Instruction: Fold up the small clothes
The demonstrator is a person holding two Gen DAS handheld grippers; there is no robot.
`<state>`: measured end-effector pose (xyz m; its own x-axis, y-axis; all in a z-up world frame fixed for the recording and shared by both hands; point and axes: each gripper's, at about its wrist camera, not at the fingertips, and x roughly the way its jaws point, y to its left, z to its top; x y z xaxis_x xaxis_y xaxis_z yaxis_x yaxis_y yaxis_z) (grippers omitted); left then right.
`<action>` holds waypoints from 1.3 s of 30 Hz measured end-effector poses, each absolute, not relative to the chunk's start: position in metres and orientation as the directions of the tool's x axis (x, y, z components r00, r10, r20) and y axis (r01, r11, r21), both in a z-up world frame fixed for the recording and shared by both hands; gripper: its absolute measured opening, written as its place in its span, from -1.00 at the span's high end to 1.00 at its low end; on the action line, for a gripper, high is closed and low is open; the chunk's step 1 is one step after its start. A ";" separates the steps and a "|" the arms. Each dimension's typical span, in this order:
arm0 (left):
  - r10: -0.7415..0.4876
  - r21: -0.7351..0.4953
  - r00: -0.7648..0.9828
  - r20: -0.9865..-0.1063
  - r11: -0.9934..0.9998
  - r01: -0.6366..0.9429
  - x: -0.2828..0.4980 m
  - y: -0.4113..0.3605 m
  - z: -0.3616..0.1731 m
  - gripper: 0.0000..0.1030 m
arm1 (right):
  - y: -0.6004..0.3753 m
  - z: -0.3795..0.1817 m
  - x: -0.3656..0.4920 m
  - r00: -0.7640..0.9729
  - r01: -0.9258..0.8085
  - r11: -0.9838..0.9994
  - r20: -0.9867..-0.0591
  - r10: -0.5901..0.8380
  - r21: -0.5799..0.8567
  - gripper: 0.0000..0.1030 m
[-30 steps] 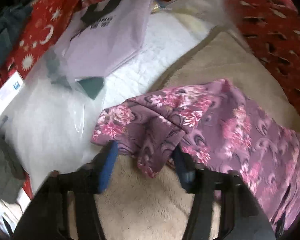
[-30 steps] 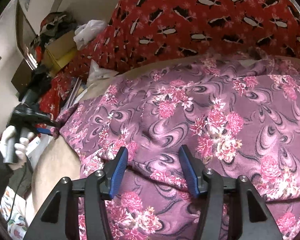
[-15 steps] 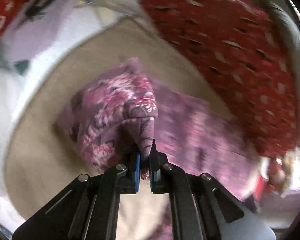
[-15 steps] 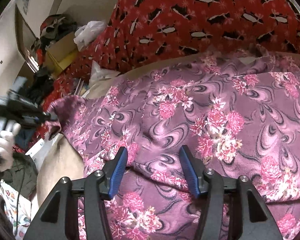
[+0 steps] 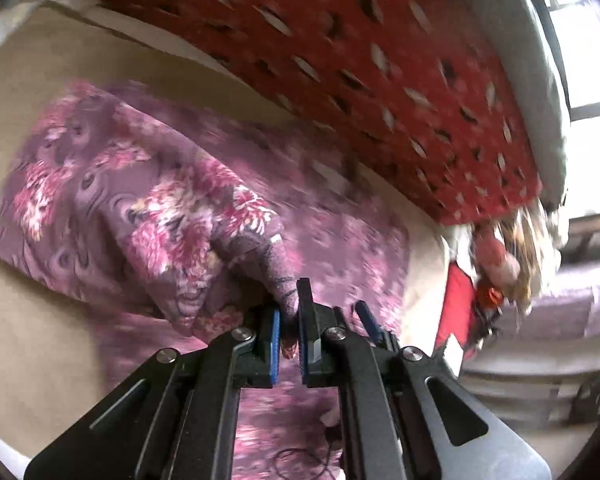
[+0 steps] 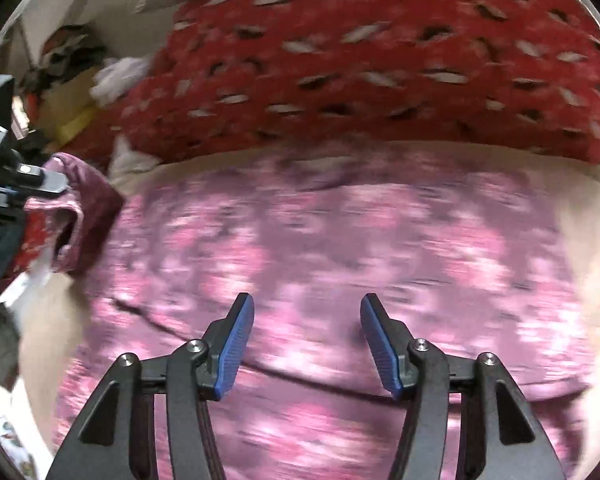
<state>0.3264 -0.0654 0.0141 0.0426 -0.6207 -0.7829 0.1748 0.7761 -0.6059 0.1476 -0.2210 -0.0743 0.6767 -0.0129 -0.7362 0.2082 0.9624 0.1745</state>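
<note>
With the left gripper pinching the garment's corner and the right gripper wide and empty, carry that corner flat across.

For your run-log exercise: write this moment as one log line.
left gripper: shut on floral garment corner, lifted | right gripper: open, above garment, nothing held | surface: beige blanket

Two tongs point down
Left tongs pinch tight on cloth; right tongs stand apart, holding nothing.
</note>
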 end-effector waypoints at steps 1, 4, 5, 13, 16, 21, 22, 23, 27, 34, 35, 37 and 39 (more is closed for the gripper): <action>-0.622 -0.607 0.027 -0.783 0.772 0.188 0.324 -0.083 0.009 0.90 | -0.230 -0.080 0.143 0.667 0.227 0.957 -0.745 -0.019 0.179 -0.14; -0.620 -0.613 -0.021 -0.784 0.769 0.180 0.320 -0.118 -0.018 0.90 | -0.245 -0.090 0.132 0.686 0.221 0.946 -0.728 0.023 0.237 -0.15; -0.614 -0.611 -0.037 -0.789 0.774 0.169 0.319 -0.125 -0.028 0.90 | -0.245 -0.091 0.130 0.693 0.213 0.947 -0.720 0.027 0.240 -0.18; -0.644 -0.649 -0.089 -0.760 0.759 0.045 0.326 -0.118 -0.080 0.90 | -0.213 -0.094 0.146 0.639 0.119 0.990 -0.769 -0.021 0.072 -0.85; -0.649 -0.645 -0.019 -0.760 0.750 0.147 0.314 -0.090 -0.048 0.72 | -0.206 -0.098 0.153 0.606 0.080 0.996 -0.795 -0.025 0.029 -1.00; -0.607 -0.574 0.194 -0.771 0.794 0.203 0.287 -0.017 -0.026 -0.24 | -0.217 -0.076 0.153 0.645 0.117 0.974 -0.760 0.073 0.193 -0.93; -0.602 -0.573 0.204 -0.772 0.798 0.189 0.285 -0.009 -0.032 -0.24 | -0.216 -0.072 0.154 0.660 0.113 0.965 -0.744 0.104 0.236 -0.93; -0.603 -0.581 0.201 -0.772 0.797 0.163 0.284 0.001 -0.043 -0.24 | -0.212 -0.068 0.158 0.676 0.108 0.956 -0.725 0.130 0.273 -0.93; -0.631 -0.632 0.133 -0.765 0.774 0.035 0.291 0.021 -0.091 -0.23 | -0.189 -0.074 0.188 0.651 0.100 0.956 -0.744 0.148 0.278 -0.92; -0.680 -0.690 0.146 -0.718 0.724 -0.023 0.300 0.031 -0.108 -0.23 | -0.148 -0.076 0.213 0.647 -0.006 0.980 -0.746 0.157 0.201 0.86; -0.685 -0.695 0.144 -0.714 0.719 -0.023 0.301 0.033 -0.108 -0.23 | -0.149 -0.071 0.210 0.658 -0.023 0.979 -0.734 0.169 0.205 0.86; -0.696 -0.705 0.145 -0.703 0.708 -0.021 0.300 0.038 -0.110 -0.22 | -0.159 -0.056 0.199 0.687 -0.044 0.974 -0.701 0.192 0.224 0.86; -0.702 -0.713 0.151 -0.696 0.701 -0.025 0.298 0.038 -0.109 -0.22 | -0.177 -0.041 0.189 0.709 -0.044 0.962 -0.671 0.219 0.268 0.86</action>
<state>0.2978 0.0377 -0.1088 0.1514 -0.7024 -0.6955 -0.0250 0.7007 -0.7130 0.1890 -0.1766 -0.0411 0.7085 0.2191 -0.6708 -0.0439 0.9624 0.2680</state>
